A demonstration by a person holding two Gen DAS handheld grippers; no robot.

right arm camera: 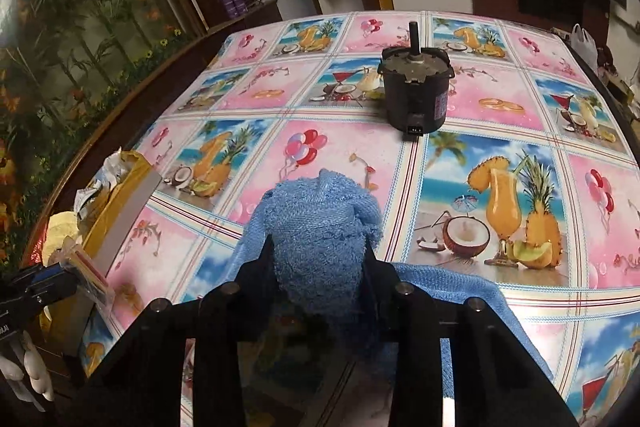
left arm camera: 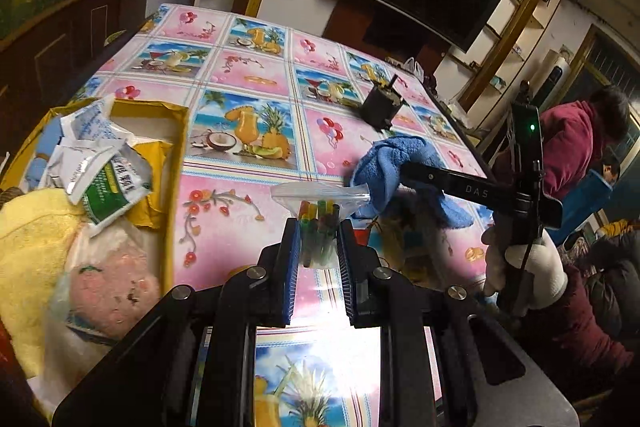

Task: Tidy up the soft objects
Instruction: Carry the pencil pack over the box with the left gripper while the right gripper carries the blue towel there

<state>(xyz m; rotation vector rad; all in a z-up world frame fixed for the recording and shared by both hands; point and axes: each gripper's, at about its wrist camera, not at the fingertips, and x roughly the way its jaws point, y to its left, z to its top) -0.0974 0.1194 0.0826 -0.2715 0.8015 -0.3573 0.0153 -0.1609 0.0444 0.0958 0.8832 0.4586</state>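
Observation:
My left gripper [left arm camera: 318,227] is shut on a clear zip bag of coloured sticks [left arm camera: 319,223], held above the table just right of the yellow box [left arm camera: 176,155]. My right gripper [right arm camera: 318,247] is shut on a blue towel [right arm camera: 320,219], lifted above the table; the towel hides the fingertips and hangs down to the right. In the left wrist view the right gripper [left arm camera: 370,187] and the towel [left arm camera: 400,159] are just beyond the bag. In the right wrist view the left gripper [right arm camera: 52,277] with the bag [right arm camera: 86,267] is at the far left by the box [right arm camera: 116,211].
The box holds a yellow towel [left arm camera: 28,239], a bagged pink plush [left arm camera: 116,291] and torn white packets [left arm camera: 100,163]. A black motor with a shaft [right arm camera: 416,87] stands mid-table on the patterned tablecloth [right arm camera: 500,107]. People sit at the right edge [left arm camera: 572,143].

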